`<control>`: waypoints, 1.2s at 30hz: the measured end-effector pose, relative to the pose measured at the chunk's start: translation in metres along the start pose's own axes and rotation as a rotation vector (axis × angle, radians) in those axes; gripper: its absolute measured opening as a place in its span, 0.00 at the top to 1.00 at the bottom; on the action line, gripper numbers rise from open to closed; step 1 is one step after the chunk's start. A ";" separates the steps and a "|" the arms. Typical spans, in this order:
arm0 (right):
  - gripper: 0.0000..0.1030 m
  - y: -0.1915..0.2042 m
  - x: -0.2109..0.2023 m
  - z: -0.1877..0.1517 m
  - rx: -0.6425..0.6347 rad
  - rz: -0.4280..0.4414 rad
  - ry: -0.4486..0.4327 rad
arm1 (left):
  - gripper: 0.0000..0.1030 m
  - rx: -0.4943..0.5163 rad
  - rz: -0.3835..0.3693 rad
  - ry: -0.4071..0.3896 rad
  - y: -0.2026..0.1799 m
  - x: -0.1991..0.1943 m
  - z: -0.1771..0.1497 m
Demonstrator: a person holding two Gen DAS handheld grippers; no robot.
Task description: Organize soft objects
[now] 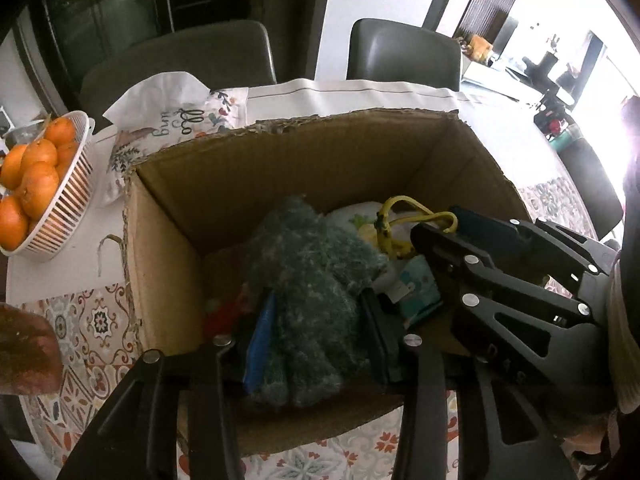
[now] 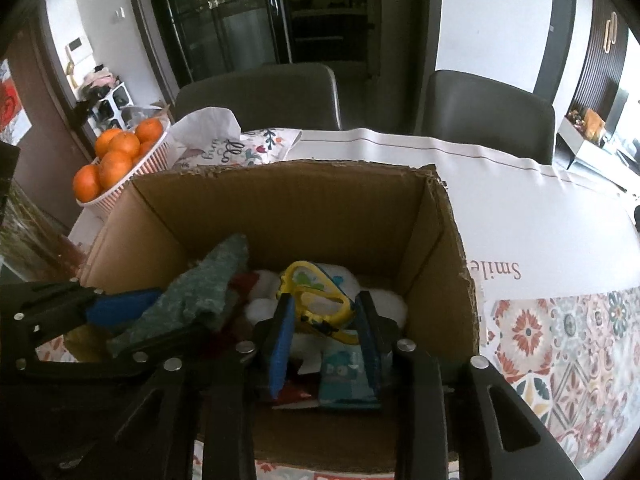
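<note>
An open cardboard box (image 1: pixel 248 168) stands on the table; it also shows in the right wrist view (image 2: pixel 280 200). My left gripper (image 1: pixel 316 336) is shut on a fuzzy grey-green cloth (image 1: pixel 316 276) and holds it over the box's near left side; the cloth shows from the right wrist too (image 2: pixel 200 292). My right gripper (image 2: pixel 326 336) is open inside the box, its jaws on either side of yellow scissors (image 2: pixel 320 300) and a teal packet (image 2: pixel 344 376). White soft items (image 2: pixel 384 304) lie beneath. From the left wrist view the right gripper (image 1: pixel 440 240) reaches in from the right.
A white basket of oranges (image 1: pixel 36 184) sits left of the box, seen also from the right (image 2: pixel 120 164). A printed fabric bag (image 1: pixel 172 116) lies behind the box. Two dark chairs (image 1: pixel 404 52) stand past the far table edge. A patterned tablecloth (image 2: pixel 560 344) covers the table.
</note>
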State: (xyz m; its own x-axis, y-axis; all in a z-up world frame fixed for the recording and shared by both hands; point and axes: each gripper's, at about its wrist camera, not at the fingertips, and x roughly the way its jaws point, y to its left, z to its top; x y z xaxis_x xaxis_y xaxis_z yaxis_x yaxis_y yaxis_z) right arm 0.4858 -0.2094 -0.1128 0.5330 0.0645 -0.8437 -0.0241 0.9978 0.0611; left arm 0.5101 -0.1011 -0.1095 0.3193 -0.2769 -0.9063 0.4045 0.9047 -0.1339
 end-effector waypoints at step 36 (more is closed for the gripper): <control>0.18 0.023 -0.149 -0.081 0.165 -0.154 -0.204 | 0.04 -0.094 0.255 -0.447 -0.003 -0.161 -0.129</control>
State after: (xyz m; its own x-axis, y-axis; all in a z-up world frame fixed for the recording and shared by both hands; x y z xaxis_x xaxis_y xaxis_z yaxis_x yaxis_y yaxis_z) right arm 0.3371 -0.1952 -0.0291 0.6791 -0.1077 -0.7261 0.1992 0.9791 0.0411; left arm 0.3470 -0.0180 -0.0150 0.7406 -0.1369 -0.6578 0.1939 0.9809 0.0141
